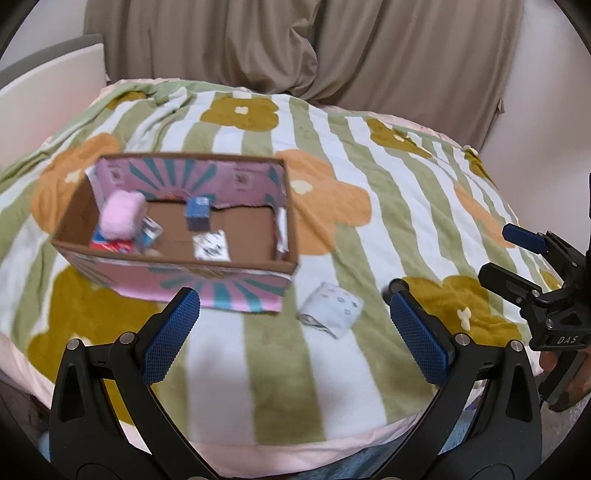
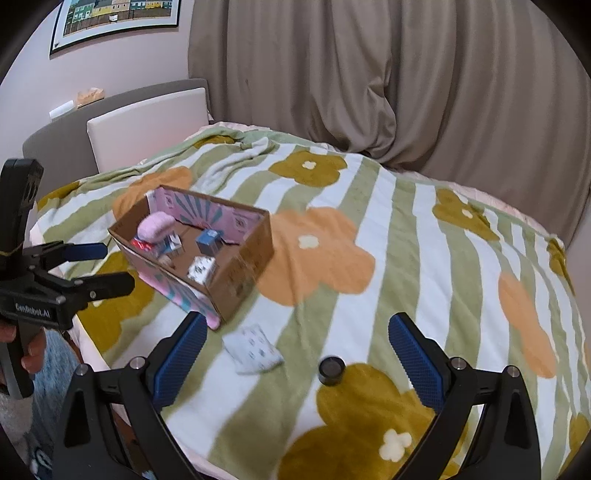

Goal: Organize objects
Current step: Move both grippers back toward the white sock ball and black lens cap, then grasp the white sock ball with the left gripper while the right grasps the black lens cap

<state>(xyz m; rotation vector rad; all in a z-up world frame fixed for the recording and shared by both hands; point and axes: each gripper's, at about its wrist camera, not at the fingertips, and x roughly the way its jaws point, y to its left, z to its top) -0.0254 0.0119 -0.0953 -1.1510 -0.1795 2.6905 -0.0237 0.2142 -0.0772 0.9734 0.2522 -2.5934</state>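
1. A bed covered by a striped green-and-white blanket (image 2: 332, 206) with large orange and mustard flower shapes; beige curtains (image 2: 369, 74) behind, a pale headboard (image 2: 147, 125) at far left, a framed picture (image 2: 118, 18) high on the wall.

2. On the left part of the blanket, an open cardboard box (image 1: 177, 258) with pink and teal sunburst print on its walls – seen from its long near side in the left wrist view, cornerwise in the right wrist view (image 2: 236, 280).

3. Inside the box: a fluffy pink item (image 1: 122, 216) at the left end, on top of red and blue packets (image 1: 110, 243); a small blue carton (image 1: 197, 212) standing near the far wall; a white block with black markings (image 1: 211, 245) near the front wall; a small white-and-blue carton (image 1: 151, 232) tilted beside the pink item.

4. Outside the box, just right of its near right corner, a pale folded cloth pouch with small blue motifs (image 1: 332, 308), lying flat on the blanket (image 2: 253, 349).

5. Right of the pouch, a small dark cylinder (image 2: 331, 369), standing upright on a mustard flower.

6. Left gripper (image 1: 295, 332): jaws spread wide, holding nothing, hovering over the near edge of the bed – pouch between and beyond the blue pads.

7. Right gripper (image 2: 297, 362): jaws likewise wide apart and empty, with pouch and cylinder both between the pads, farther out.

8. Each gripper visible at the edge of the other's view, hand-held.
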